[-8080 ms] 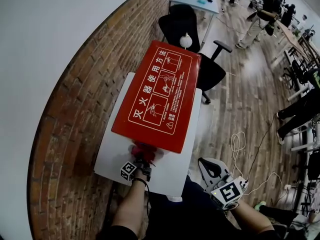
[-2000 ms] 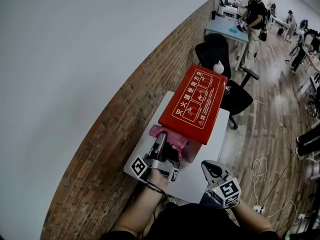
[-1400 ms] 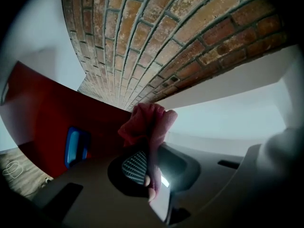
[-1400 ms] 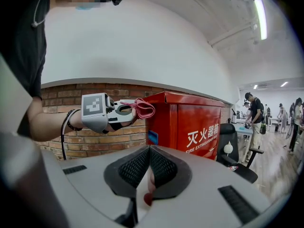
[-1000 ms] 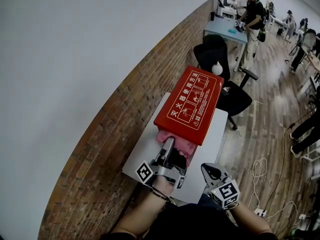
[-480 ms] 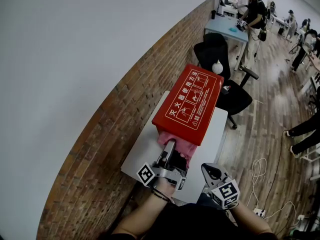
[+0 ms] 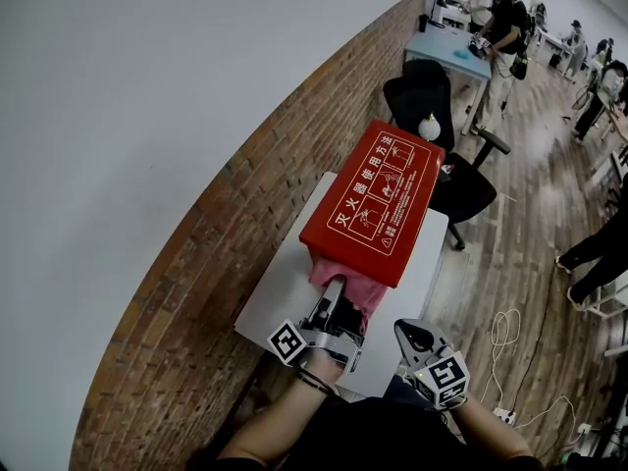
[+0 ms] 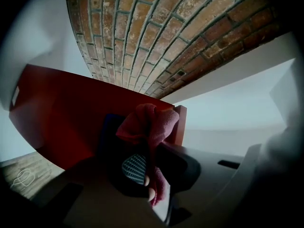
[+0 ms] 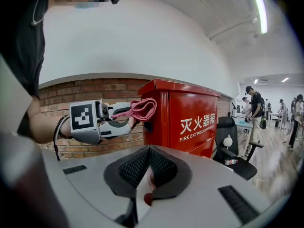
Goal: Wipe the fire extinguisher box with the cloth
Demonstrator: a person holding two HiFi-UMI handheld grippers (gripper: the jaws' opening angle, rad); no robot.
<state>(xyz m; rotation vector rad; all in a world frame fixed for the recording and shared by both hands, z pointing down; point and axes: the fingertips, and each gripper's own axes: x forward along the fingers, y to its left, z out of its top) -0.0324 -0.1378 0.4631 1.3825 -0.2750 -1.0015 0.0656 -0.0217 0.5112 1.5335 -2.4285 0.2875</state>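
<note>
The red fire extinguisher box stands on a white table by the brick wall, white diagrams on its top. My left gripper is shut on a pink cloth and presses it against the box's near end face. In the left gripper view the cloth bunches between the jaws against the red box. The right gripper view shows the box, its side lettered, with the left gripper and cloth at its end. My right gripper hangs shut and empty, low at the table's near edge.
A brick wall runs along the table's left. A black office chair stands just behind the box, with a blue desk and several people further back. Cables lie on the wooden floor at right.
Over eight seconds the left gripper has swept the cloth along the box's near end, first leftward, then back toward the middle. In the last half second it barely shifts. The right gripper stays put.
</note>
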